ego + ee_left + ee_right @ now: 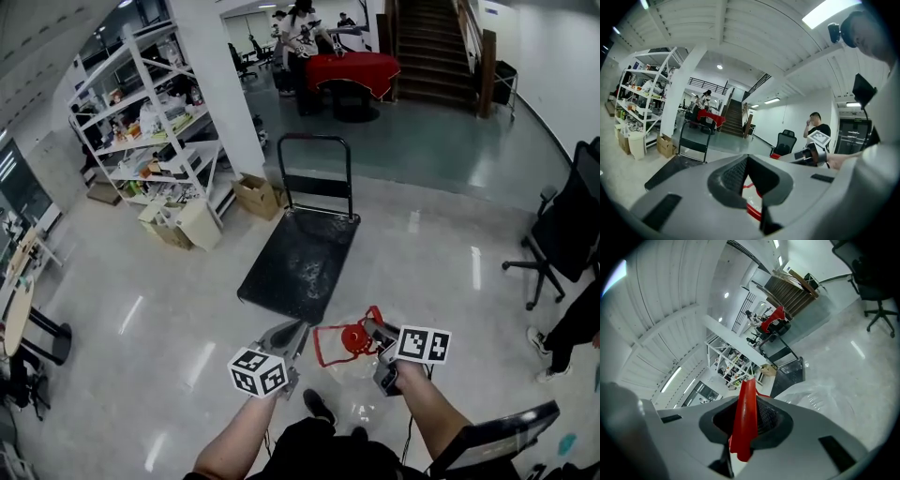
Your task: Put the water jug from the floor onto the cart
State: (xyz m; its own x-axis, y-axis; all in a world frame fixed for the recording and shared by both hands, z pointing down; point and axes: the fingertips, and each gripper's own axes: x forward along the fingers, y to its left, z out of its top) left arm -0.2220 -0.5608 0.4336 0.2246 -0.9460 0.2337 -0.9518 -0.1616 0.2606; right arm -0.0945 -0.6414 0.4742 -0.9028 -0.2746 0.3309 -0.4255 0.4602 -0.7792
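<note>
Right hand-held gripper (375, 332): jaws clamped on the red carry handle (745, 420) of the water jug (356, 382). The handle strip runs lengthwise between the pads.

Left hand-held gripper (298, 331): tips pressed together with nothing between them, at 9 o'clock of the handle, just beside its left edge. Red of the handle shows through the gap behind the tips in the left gripper view.

Jug: clear body, red cap (354, 339). Sits low centre in the head view, between the two grippers, just ahead of the person's shoe (319, 407). Cap faces up at the camera and the body hangs below it, so the long axis is roughly vertical. Cannot tell if the base touches the floor.

Cart (302, 258): black flat deck at 11–12 o'clock of the jug, near but apart. Push bar (315, 138) upright at its far end.

Further out: white shelving (150, 122) at 10 o'clock, cardboard box (255, 195) beside it, red-draped table (354, 70) and stairs (427, 47) at 12, office chair (562, 225) at 3.
</note>
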